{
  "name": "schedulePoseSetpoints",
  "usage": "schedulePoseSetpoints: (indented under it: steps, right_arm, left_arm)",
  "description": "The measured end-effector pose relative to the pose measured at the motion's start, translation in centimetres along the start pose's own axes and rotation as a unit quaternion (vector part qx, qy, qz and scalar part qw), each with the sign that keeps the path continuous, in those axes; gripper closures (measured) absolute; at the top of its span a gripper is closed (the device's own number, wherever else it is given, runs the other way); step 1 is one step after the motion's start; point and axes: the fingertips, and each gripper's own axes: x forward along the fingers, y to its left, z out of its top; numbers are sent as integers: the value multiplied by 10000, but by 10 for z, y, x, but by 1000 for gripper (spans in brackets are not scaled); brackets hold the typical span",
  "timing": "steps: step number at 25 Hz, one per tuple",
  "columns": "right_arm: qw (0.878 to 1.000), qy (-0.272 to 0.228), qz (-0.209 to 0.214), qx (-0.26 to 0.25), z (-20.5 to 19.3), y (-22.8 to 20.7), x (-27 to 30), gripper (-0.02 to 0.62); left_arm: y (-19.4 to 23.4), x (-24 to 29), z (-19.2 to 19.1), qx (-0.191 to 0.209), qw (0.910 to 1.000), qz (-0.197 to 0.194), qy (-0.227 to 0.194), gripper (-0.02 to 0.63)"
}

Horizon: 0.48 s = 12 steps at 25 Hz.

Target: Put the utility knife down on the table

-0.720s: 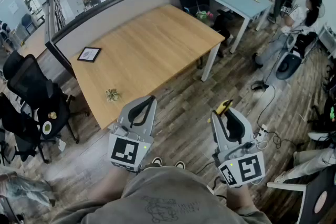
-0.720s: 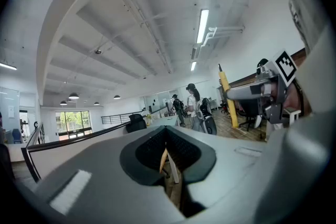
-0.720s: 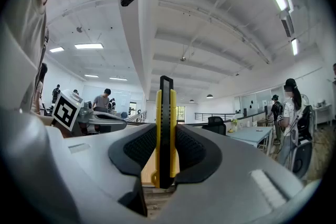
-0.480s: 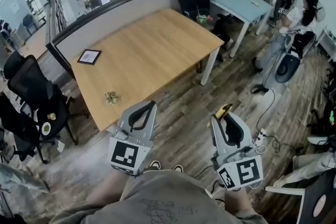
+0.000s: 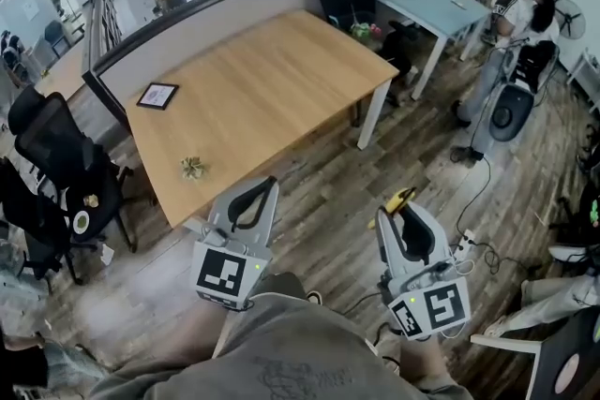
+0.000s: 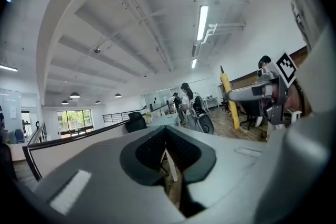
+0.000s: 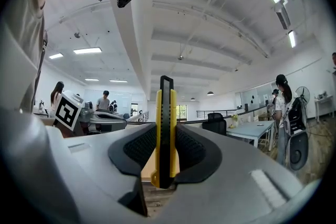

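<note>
Right gripper view: utility knife (image 7: 166,128) stood clamped upright in the right gripper (image 5: 403,204).
Left gripper (image 5: 266,185) was closed, empty; the knife hung over floor, short of the table (image 5: 253,89), so loosening early could have dropped it.

Wooden table (image 5: 272,80) bears frame (image 5: 158,96) (plant (image 5: 193,168) too).

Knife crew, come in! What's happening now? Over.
Left tongs shut, empty. Right tongs clamped on knife. Table ahead, knife not down yet. Small plant near its front edge.
</note>
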Motion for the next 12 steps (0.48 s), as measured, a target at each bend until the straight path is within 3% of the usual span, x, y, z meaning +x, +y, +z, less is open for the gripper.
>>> schedulePoseSetpoints:
  steps: [12]
  right_arm:
    - [9998,134,-102,-109,-13,-39,15,474]
  left_arm:
    - [-1,46,-5,-195,9998,-71,64,604]
